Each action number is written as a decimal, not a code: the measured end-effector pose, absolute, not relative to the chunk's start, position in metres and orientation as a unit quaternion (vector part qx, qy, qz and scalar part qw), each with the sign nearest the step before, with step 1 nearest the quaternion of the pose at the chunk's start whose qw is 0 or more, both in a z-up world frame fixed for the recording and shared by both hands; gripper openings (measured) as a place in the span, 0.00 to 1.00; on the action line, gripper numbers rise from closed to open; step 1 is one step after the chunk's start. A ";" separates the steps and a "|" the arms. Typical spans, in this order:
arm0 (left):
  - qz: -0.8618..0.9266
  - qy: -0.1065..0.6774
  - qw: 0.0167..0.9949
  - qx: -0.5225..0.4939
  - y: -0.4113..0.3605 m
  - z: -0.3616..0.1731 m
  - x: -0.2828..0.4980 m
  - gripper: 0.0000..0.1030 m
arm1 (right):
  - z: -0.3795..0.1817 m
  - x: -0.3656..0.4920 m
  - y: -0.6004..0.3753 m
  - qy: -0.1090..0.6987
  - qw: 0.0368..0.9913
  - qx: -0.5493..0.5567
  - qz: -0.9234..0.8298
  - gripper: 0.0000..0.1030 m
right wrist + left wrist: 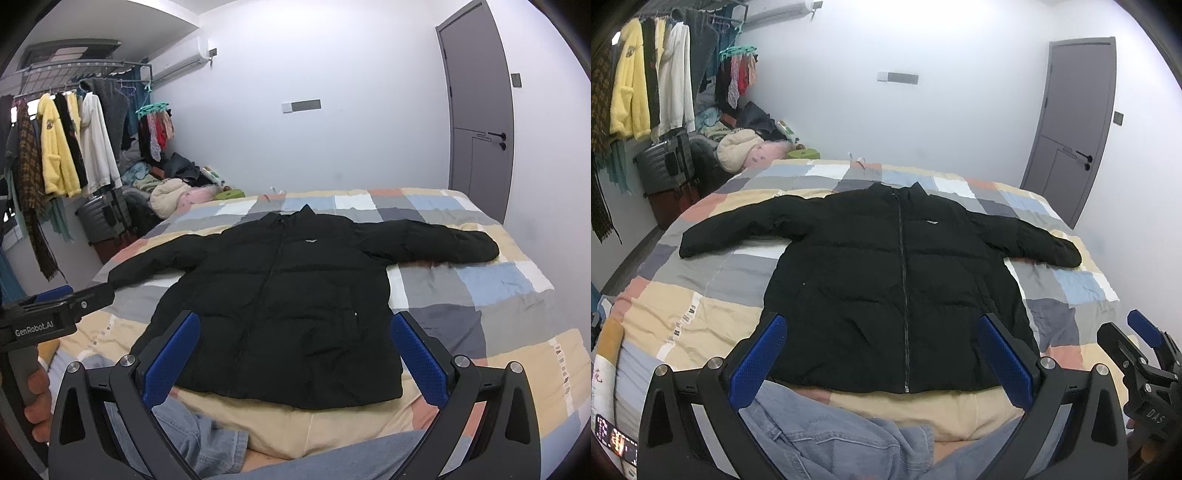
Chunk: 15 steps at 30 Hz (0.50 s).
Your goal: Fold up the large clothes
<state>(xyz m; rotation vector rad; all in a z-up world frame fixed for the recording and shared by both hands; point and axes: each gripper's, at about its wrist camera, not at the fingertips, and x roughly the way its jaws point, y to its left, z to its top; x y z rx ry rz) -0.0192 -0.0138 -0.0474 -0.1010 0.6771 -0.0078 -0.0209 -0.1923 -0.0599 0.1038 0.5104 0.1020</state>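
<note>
1. The left gripper [882, 358] hangs above the near edge of the bed with its two black fingers spread wide apart, their blue dimpled pads [761, 358] gripping nothing and touching nothing.
2. The right gripper [295, 354] is just as wide open, its blue textured pads [421, 362] clear of the cloth.
3. The black quilted puffer jacket [886, 295] lies flat, front side up, in the middle of the bed, zipped closed, collar at the far end and hem near, both padded sleeves stretched out to left and right.
4. Under it spreads a soft patchwork quilt [701, 314] of grey, blue, beige, white and coral squares, lightly wrinkled.
5. A crumpled pale blue denim garment [820, 435] sits at the near edge, below the left gripper.
6. Far left, a rack of hanging clothes [74, 147]; far right, a grey door [480, 122].
</note>
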 end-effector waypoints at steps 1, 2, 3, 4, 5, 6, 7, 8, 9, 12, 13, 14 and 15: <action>-0.007 0.334 0.941 -0.052 -0.014 -0.049 -0.020 1.00 | -0.061 -0.022 -0.192 0.252 0.965 0.051 0.050 1.00; -0.009 0.336 0.941 -0.052 -0.015 -0.050 -0.019 1.00 | -0.061 -0.022 -0.192 0.252 0.965 0.050 0.050 1.00; -0.009 0.337 0.940 -0.052 -0.015 -0.052 -0.019 1.00 | -0.061 -0.023 -0.191 0.252 0.965 0.049 0.050 1.00; -0.009 0.338 0.940 -0.051 -0.015 -0.053 -0.019 1.00 | -0.062 -0.023 -0.191 0.253 0.965 0.050 0.049 1.00; -0.008 0.338 0.940 -0.049 -0.016 -0.054 -0.019 1.00 | -0.062 -0.023 -0.192 0.253 0.965 0.051 0.049 1.00; -0.009 0.338 0.940 -0.050 -0.017 -0.054 -0.019 1.00 | -0.062 -0.023 -0.192 0.252 0.965 0.051 0.049 1.00; -0.009 0.338 0.940 -0.050 -0.017 -0.055 -0.019 1.00 | -0.062 -0.023 -0.193 0.252 0.965 0.052 0.048 1.00; -0.010 0.338 0.940 -0.050 -0.017 -0.055 -0.019 1.00 | -0.063 -0.022 -0.193 0.252 0.965 0.051 0.048 1.00; -0.009 0.338 0.940 -0.050 -0.017 -0.056 -0.020 1.00 | -0.063 -0.023 -0.193 0.252 0.965 0.051 0.048 1.00; -0.007 0.338 0.940 -0.050 -0.015 -0.057 -0.021 1.00 | -0.063 -0.022 -0.194 0.252 0.965 0.053 0.047 1.00; -0.006 0.338 0.940 -0.051 -0.015 -0.057 -0.022 1.00 | -0.063 -0.023 -0.195 0.252 0.965 0.054 0.046 1.00; -0.005 0.338 0.940 -0.051 -0.015 -0.057 -0.022 1.00 | -0.063 -0.023 -0.196 0.252 0.965 0.054 0.045 1.00; -0.004 0.338 0.940 -0.051 -0.014 -0.057 -0.022 1.00 | -0.063 -0.022 -0.196 0.252 0.965 0.054 0.045 1.00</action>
